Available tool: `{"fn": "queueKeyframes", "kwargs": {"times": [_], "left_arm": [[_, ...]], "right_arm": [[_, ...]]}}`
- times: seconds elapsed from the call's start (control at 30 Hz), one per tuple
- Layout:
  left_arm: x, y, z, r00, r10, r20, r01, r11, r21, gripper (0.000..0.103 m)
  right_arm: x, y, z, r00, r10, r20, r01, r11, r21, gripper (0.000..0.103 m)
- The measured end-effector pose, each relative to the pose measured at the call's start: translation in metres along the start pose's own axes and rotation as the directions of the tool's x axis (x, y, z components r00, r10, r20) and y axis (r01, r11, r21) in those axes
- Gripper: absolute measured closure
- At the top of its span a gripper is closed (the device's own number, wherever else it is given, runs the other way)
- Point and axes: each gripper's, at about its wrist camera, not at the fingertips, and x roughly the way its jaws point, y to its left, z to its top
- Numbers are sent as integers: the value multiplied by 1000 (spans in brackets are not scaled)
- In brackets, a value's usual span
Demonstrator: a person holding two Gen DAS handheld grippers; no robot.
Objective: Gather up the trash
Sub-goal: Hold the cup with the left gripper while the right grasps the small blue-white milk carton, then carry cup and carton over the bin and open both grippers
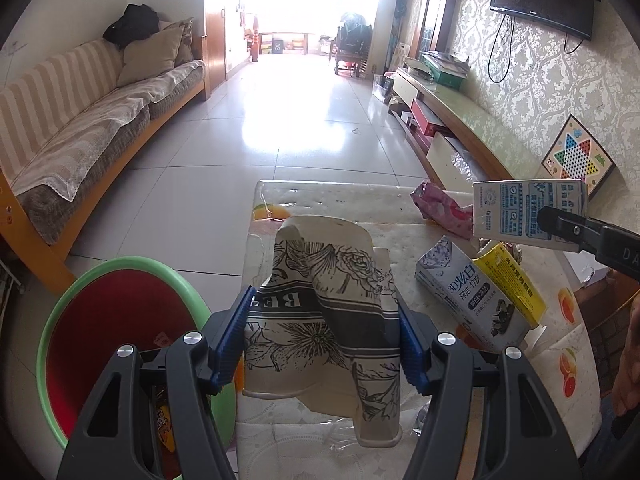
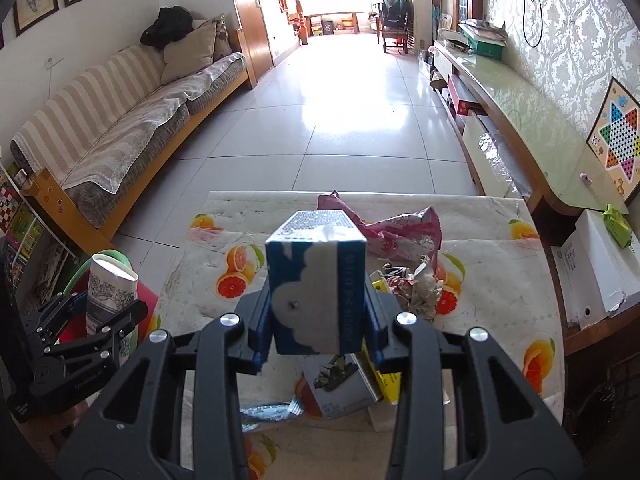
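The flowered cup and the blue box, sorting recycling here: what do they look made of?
The flowered cup, in the left tool: thin matte paper, judging by its crushed, creased wall and rolled rim. The blue box, in the right tool: light printed cardboard, probably slightly glossy, with sharp folded edges and a flat end flap.

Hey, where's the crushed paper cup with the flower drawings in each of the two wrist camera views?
Left wrist view: the paper cup fills the lower centre, clamped between the left gripper pads.
Right wrist view: the paper cup stands small at the lower left edge, held by the left gripper.
Shared landmark: the pink wrapper on the fruit-print table cover, right of the cup in both views.
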Motion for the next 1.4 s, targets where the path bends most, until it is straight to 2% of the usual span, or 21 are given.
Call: {"fn": "queueKeyframes", "kwargs": {"times": [0.2, 0.47, 0.77, 0.87, 0.97, 1.03, 1.4], "left_arm": [[-34, 27, -6, 999, 36, 39, -34, 999, -43, 42], [-67, 90, -19, 993, 112, 46, -106, 988, -115, 42], [-65, 163, -50, 981, 192, -2, -189, 966, -174, 41], [-59, 181, -59, 983, 185, -24, -186, 965, -186, 41], [-48, 194, -65, 990, 127, -58, -136, 971, -196, 39], [-46, 199, -67, 989, 138, -56, -146, 970, -195, 24], [-68, 219, -76, 984, 177, -7, -174, 956, -236, 22]], "right_arm": [[-28, 36, -6, 998, 43, 38, -41, 998, -52, 67], [-31, 105, -25, 990, 138, 17, -134, 981, -137, 67], [-29, 190, -27, 975, 221, 2, -214, 947, -240, 67], [-25, 213, -27, 971, 240, -7, -233, 937, -260, 67], [-23, 229, -26, 968, 249, -9, -242, 931, -274, 67], [-21, 238, -26, 968, 252, -13, -245, 925, -290, 67], [7, 272, -34, 960, 275, -60, -279, 904, -324, 67]]}}
